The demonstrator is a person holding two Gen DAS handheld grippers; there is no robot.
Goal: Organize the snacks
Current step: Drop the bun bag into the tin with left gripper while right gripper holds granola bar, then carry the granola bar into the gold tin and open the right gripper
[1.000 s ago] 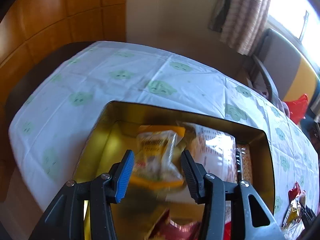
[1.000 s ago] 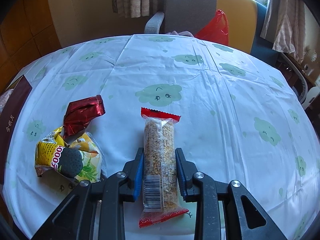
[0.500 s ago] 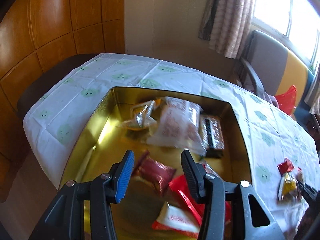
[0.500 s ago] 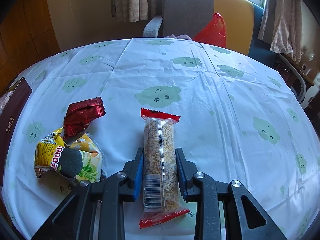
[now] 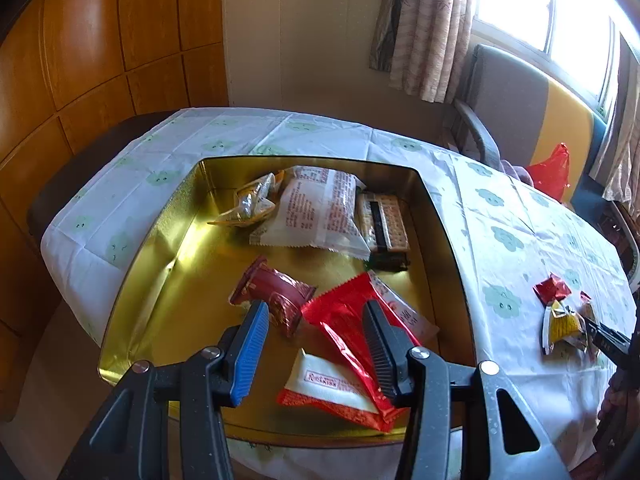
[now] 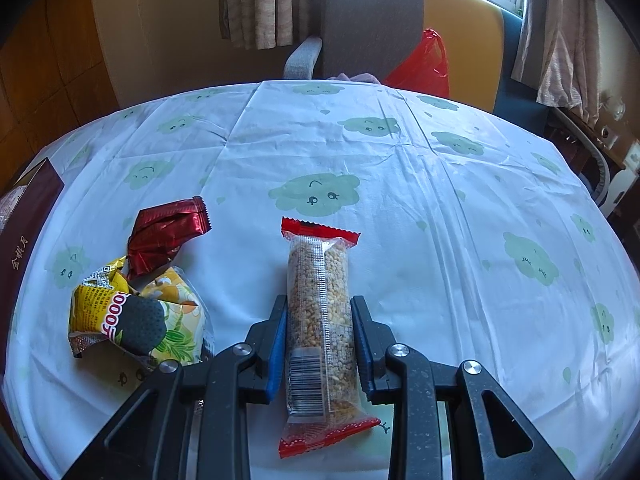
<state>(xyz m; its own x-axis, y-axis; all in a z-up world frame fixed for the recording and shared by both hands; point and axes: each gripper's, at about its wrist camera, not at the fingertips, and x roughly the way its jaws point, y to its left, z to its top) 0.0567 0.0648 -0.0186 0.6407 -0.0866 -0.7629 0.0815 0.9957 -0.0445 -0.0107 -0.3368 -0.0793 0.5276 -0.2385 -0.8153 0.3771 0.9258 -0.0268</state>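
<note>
Right gripper [image 6: 319,346] clamped on grain bar [image 6: 320,320] lying lengthwise on cloud-print tablecloth [image 6: 440,208], dark red wrapper [image 6: 168,236] and yellow packet [image 6: 120,316] just left of it, left gripper [image 5: 316,344] spread, empty, above gold tin [image 5: 160,232] holding several snacks.

Left gripper [image 5: 316,344] above gold tin [image 5: 136,280], jaws apart, nothing between pads. Inside tin: white pouch [image 5: 316,212] at far end, cracker pack [image 5: 384,224] beside it, red wrappers [image 5: 344,320] near front. Loose snacks [image 5: 560,316] right of tin on tablecloth [image 5: 520,248].
</note>
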